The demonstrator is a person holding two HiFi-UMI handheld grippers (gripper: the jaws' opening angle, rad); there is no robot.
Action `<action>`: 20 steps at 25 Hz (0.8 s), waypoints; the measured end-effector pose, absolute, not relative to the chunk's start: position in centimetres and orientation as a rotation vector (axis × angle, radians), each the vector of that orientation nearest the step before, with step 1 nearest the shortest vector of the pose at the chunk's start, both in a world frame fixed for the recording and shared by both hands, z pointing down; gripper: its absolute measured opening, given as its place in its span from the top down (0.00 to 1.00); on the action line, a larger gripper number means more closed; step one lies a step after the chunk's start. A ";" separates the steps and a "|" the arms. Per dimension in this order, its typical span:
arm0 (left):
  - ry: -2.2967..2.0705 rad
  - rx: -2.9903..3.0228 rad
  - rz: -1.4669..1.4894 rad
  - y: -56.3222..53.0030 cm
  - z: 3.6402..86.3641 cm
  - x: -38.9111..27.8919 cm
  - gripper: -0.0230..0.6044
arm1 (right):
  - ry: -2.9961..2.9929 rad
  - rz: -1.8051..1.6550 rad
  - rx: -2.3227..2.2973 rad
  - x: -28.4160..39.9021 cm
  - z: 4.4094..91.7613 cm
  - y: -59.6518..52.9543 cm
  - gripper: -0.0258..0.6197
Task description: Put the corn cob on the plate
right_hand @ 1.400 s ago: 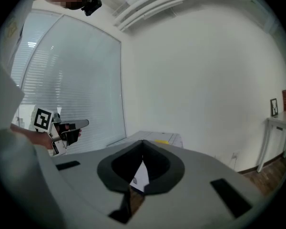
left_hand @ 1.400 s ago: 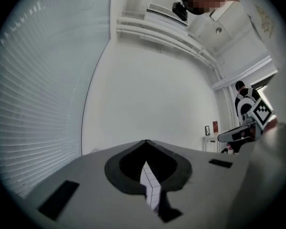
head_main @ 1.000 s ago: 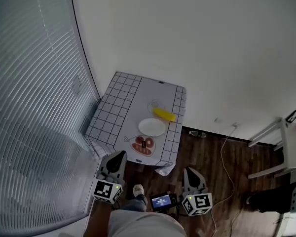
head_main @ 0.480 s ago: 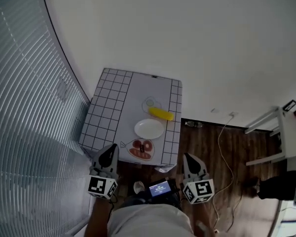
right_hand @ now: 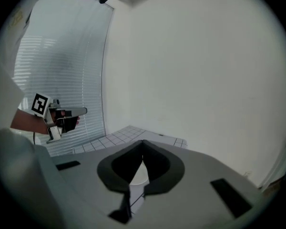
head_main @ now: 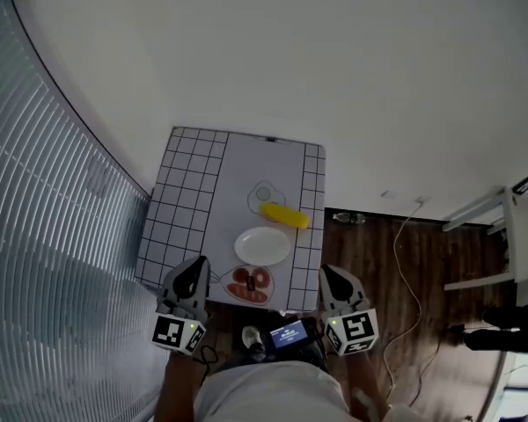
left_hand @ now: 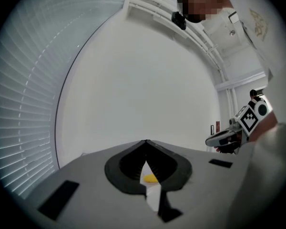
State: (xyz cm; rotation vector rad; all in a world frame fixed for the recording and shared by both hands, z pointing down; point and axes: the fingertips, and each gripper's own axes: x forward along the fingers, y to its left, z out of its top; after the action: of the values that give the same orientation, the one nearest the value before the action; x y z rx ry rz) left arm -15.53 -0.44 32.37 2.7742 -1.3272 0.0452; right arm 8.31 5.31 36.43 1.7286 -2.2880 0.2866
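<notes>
The yellow corn cob (head_main: 284, 215) lies on the small table (head_main: 189, 196) with the checked cloth, just beyond the empty white plate (head_main: 263, 245). Both grippers hover at the table's near edge, short of the plate. My left gripper (head_main: 194, 271) is shut and empty, to the left of the near dish. My right gripper (head_main: 332, 277) is shut and empty, off the table's near right corner. In the left gripper view the shut gripper (left_hand: 146, 142) leaves a slit that shows the corn cob (left_hand: 150, 178). Past the shut gripper (right_hand: 143, 142) in the right gripper view lies the white plate (right_hand: 139, 175).
A small dish with red food (head_main: 251, 284) sits at the table's near edge. A clear round item (head_main: 266, 193) stands behind the corn. Window blinds (head_main: 44, 236) run along the left. A cable (head_main: 405, 262) crosses the wood floor; white furniture (head_main: 510, 236) stands right.
The table has come closer in the head view. Both grippers have moved forward to its near edge, still shut and empty.
</notes>
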 end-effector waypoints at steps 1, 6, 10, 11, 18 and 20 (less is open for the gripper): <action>-1.328 2.776 0.059 -1.1 32.3 -15.2 0.95 | -2.285 0.284 1.714 8.6 36.6 4.5 0.95; -1.259 2.822 0.114 -3.0 33.3 -12.9 0.95 | -2.265 0.256 1.652 10.1 38.4 2.1 0.95; -1.130 2.859 0.193 -4.4 35.1 -10.8 0.95 | -2.274 0.275 1.588 10.5 40.7 0.5 0.95; -1.102 2.871 0.227 -4.9 35.7 -10.1 0.95 | -2.280 0.278 1.570 10.8 41.3 0.2 0.95; -0.979 2.945 0.506 -6.8 39.0 -7.0 0.95 | -2.285 0.306 1.477 12.0 44.3 -2.1 0.95; -0.958 2.947 0.534 -7.2 39.7 -6.5 0.95 | -2.282 0.309 1.475 12.3 44.5 -2.7 0.95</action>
State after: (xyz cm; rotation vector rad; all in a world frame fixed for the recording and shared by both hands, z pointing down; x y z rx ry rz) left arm -6.54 -7.25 39.70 2.9469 -0.9575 0.5343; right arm 12.29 -2.70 44.52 1.4753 -2.2818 0.3089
